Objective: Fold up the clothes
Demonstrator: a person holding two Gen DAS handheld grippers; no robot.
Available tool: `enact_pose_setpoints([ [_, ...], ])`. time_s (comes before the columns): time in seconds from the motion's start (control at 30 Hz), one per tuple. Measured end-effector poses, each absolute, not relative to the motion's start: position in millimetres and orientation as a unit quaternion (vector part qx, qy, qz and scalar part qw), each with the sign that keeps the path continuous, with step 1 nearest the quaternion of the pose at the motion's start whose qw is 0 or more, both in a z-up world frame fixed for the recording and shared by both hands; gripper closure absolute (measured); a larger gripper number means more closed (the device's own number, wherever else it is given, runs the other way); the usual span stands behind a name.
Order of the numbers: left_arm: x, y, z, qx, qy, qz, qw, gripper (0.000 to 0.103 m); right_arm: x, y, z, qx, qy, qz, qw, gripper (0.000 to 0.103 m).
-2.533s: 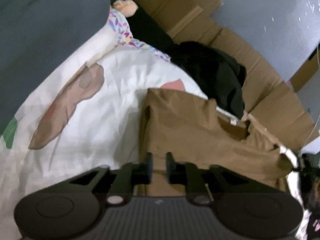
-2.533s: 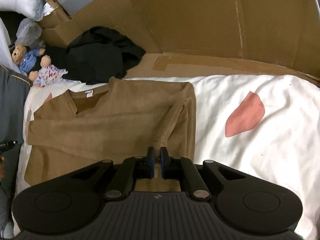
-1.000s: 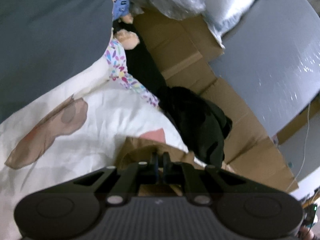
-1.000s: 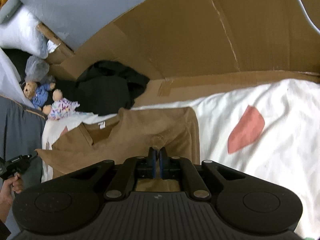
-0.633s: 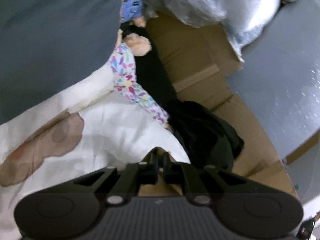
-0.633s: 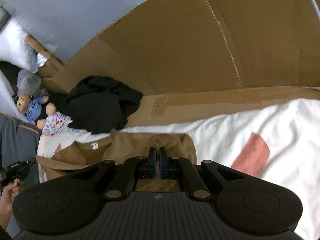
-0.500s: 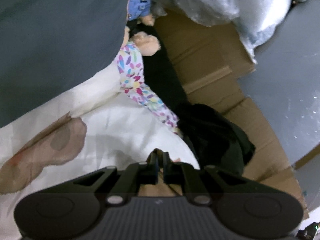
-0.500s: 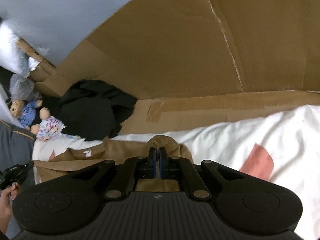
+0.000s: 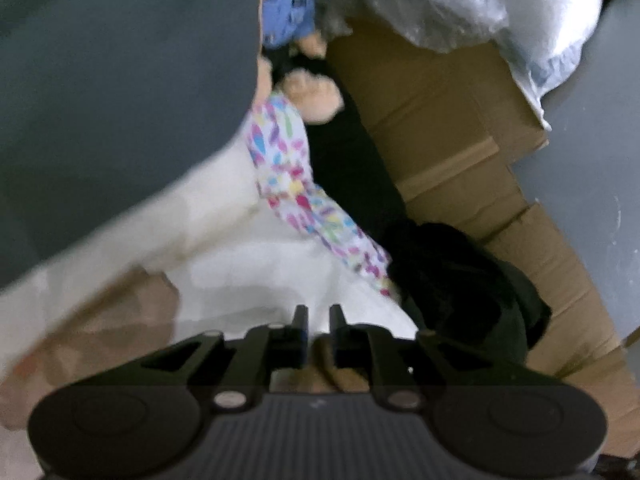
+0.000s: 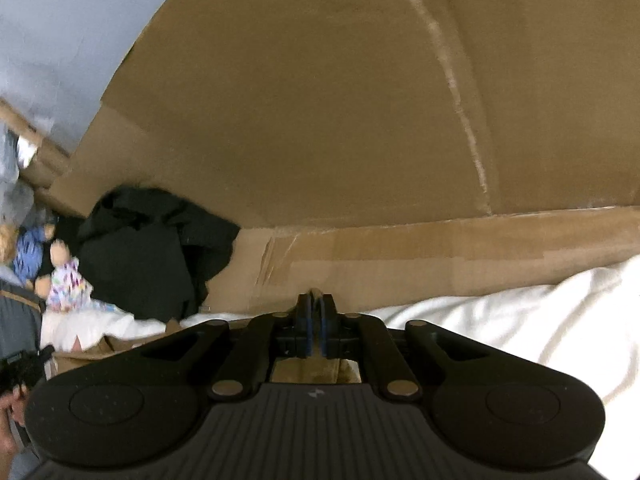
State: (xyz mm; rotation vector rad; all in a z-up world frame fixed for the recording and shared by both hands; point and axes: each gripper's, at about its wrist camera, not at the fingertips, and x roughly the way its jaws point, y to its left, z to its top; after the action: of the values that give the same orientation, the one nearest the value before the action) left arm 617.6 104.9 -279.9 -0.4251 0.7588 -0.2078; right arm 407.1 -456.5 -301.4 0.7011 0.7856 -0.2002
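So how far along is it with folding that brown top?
One fold looks nearly done: both claws brought the near edge of the brown top over to the far side of the white sheet. Both have just been opening; the left claw shows a gap, the right claw still pinches cloth. Remaining: letting go, and the black garment.

A tan garment [image 9: 340, 376] lies on a white sheet [image 9: 248, 272] with a brownish blotch [image 9: 120, 312], beside a black clothes heap [image 9: 460, 280], a doll in white with multicoloured flecks [image 9: 288, 176], a teddy in blue [image 9: 286, 12], brown cardboard [image 10: 320, 120] and black grippers with blue pads [image 10: 308, 328].
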Motion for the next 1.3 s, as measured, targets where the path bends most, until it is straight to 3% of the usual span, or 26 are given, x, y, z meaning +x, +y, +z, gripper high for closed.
enact_pose_setpoints([
  [0.1,613.9,103.9,-275.9,-0.162,0.377,-0.102,0.906,0.089,401.8,-456.4,-299.2,0.309,0.375,-0.093,0.869,0.09],
  [0.3,605.8,93.9,-279.8,-0.085,0.391,-0.109,0.91,0.081,403.5,-448.9,-310.4,0.277,0.408,-0.083,0.866,0.066],
  [0.37,604.0,88.7,-282.4,-0.068,0.396,-0.118,0.908,0.075,405.3,-446.7,-312.5,0.278,0.41,-0.082,0.865,0.057],
  [0.67,612.0,63.0,-284.0,-0.014,0.395,-0.133,0.909,0.064,427.1,-441.8,-326.2,0.289,0.428,-0.073,0.853,0.055],
  [0.8,619.4,54.6,-288.2,0.002,0.4,-0.144,0.905,0.064,431.5,-444.1,-331.5,0.309,0.419,-0.074,0.851,0.061],
  [0.87,621.6,53.2,-289.8,0.003,0.396,-0.149,0.906,0.068,434.7,-445.0,-335.1,0.313,0.421,-0.073,0.848,0.086],
  [0.9,622.8,53.2,-290.7,0.001,0.395,-0.152,0.906,0.071,434.7,-444.5,-335.2,0.312,0.418,-0.072,0.85,0.088],
  [0.97,626.9,53.2,-295.1,-0.009,0.399,-0.16,0.903,0.088,434.0,-443.5,-335.2,0.309,0.412,-0.069,0.854,0.098],
  [1.03,628.9,51.6,-297.0,-0.004,0.399,-0.165,0.902,0.096,433.4,-442.8,-336.4,0.305,0.408,-0.074,0.857,0.099],
  [1.3,636.8,60.5,-304.7,-0.053,0.38,-0.14,0.913,0.1,425.8,-439.7,-329.9,0.296,0.405,-0.117,0.857,0.1],
])
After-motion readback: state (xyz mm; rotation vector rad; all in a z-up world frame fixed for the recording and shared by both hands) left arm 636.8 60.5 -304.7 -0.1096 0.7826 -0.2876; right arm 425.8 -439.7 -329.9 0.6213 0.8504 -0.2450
